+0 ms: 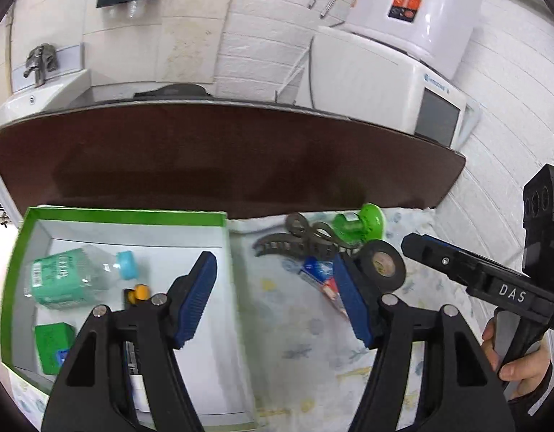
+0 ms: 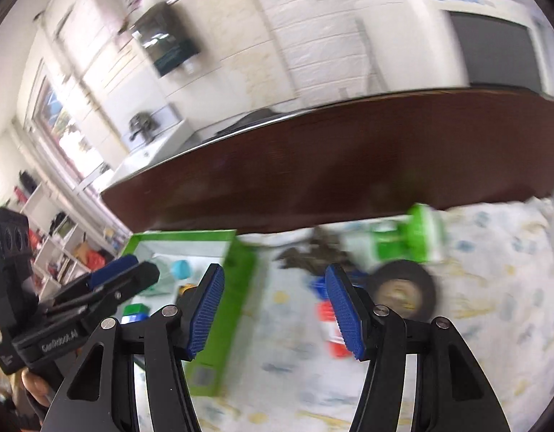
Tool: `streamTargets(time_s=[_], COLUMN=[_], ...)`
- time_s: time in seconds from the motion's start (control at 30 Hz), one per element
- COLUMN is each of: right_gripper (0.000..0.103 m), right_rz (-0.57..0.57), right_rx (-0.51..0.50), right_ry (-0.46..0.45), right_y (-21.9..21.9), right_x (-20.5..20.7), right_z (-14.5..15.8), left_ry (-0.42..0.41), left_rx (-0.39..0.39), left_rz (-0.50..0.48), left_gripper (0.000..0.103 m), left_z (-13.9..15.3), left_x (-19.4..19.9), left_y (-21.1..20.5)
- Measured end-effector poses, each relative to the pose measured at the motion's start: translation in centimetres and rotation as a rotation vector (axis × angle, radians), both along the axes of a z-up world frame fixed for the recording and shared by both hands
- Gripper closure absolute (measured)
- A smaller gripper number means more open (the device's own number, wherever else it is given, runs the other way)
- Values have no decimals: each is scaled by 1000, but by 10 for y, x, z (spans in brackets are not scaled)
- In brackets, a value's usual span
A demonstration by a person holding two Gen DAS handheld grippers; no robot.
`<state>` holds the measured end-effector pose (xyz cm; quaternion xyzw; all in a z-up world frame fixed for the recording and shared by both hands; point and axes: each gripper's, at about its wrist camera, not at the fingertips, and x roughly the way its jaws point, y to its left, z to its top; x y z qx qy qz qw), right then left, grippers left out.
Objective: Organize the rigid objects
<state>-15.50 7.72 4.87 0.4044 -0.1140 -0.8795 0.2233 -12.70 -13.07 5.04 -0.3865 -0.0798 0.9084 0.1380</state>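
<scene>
Clutter lay on a patterned cloth (image 1: 305, 352) beside a green-rimmed box (image 1: 133, 216): black tape roll (image 1: 383, 266), green toy (image 1: 360, 225), black chain links (image 1: 295, 243) and a red-blue packet (image 1: 322, 279). Inside the box sat a bottle (image 1: 71, 273). Left gripper (image 1: 273, 298) and right gripper (image 2: 275, 313) both hovered half open, holding nothing.

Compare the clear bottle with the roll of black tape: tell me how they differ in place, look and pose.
Place: the bottle lies inside the green-rimmed box; the roll of black tape sits outside it on the patterned cloth.
Look: the bottle is clear with a green label and light blue cap; the tape is a black ring with a pale core.
Pose: the bottle lies on its side; the tape stands tilted on edge.
Shared: neither gripper holds either.
</scene>
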Motion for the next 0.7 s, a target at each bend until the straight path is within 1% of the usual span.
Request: streamTargets(time_s=[0.03, 0.07, 0.17, 0.2, 0.27, 0.37, 0.5, 0.57, 0.63, 0.67, 0.7], right_gripper=[43, 43, 43, 43, 43, 43, 44, 48, 53, 59, 64], right_rz=[-31, -56, -126, -140, -152, -144, -140, -126, -114, -107, -104], right_rx=[-8, -18, -81, -104, -133, -160, -195, -211, -216, -214, -209], right_ry=[-12, -27, -89, -108, -141, -182, -212, -217, -219, -220, -221], right_y=[18, 37, 90, 102, 121, 122, 124, 122, 120, 118, 117], right_x=[-1, -3, -8, -10, -15, -20, -30, -35, -39, -41, -41], right_z=[-3, -6, -25, -32, -45, -61, -74, -77, -79, -80, -81], left_ry=[-21, -48, -122, -148, -190, -228, -241, -244, -254, -264, -275], left_rx=[7, 18, 37, 42, 54, 71, 85, 86, 77, 74, 73], left_rz=[-14, -25, -51, -56, -56, -49, -38, -33, -28, -28, -30], left_gripper=[39, 41, 55, 57, 58, 58, 58, 58, 64, 70, 72], left_z=[-4, -10, -29, -35, -45, -55, -58, -58, -60, -62, -64], left_x=[-5, -13, -27, -31, -37, -45, -51, -53, -57, -59, -61], left_y=[12, 24, 55, 64, 77, 89, 98, 103, 108, 110, 112])
